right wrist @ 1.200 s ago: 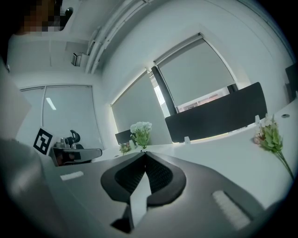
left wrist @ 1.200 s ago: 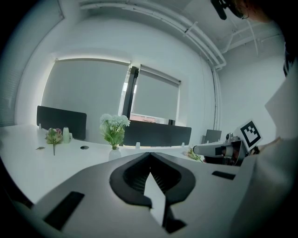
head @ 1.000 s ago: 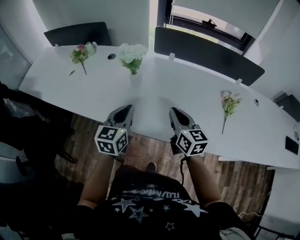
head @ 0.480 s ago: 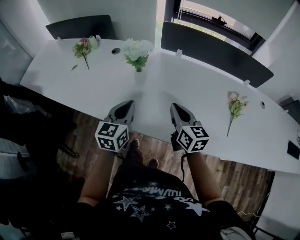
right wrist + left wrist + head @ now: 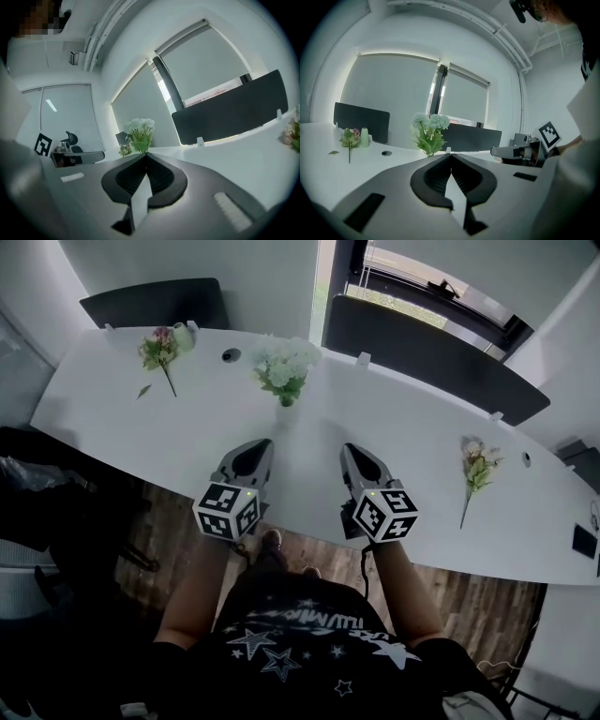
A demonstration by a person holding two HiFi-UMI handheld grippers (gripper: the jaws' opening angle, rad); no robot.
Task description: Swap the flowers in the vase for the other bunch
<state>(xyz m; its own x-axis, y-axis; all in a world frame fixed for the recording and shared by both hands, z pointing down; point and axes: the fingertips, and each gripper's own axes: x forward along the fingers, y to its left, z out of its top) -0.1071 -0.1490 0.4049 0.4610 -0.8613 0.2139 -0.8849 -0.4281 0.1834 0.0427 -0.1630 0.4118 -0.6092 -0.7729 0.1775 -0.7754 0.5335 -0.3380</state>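
Head view, closest: a person in a dark shirt (image 5: 300,643) with white stars stands at the near edge of a table, over a brown wood floor (image 5: 309,554).
Left gripper (image 5: 256,443): it is held out almost flat over the table's near edge. Its two fingers are pressed together with nothing between them.
Right gripper (image 5: 352,448): it sits beside the left one, a little apart, and points the same way. Its fingers are also pressed together and hold nothing.
Table (image 5: 187,442): long, white and curved.
Vase (image 5: 287,414): small and white. It stands up straight on the table, just past the two grippers, a bit closer to the left one. Neither gripper touches it.
White flowers (image 5: 287,365): they are in the vase, with green leaves under the blooms.
Right bunch (image 5: 476,468): it lies flat on the table, well off to the right, with pale blooms and a long stem.
Left bunch (image 5: 159,349): it lies flat at the far left of the table. It has pink blooms, and a small pale cup (image 5: 183,334) stands next to it.
Far back: two dark screens (image 5: 427,354) stand along the table's far edge, with a window (image 5: 441,277) behind them.
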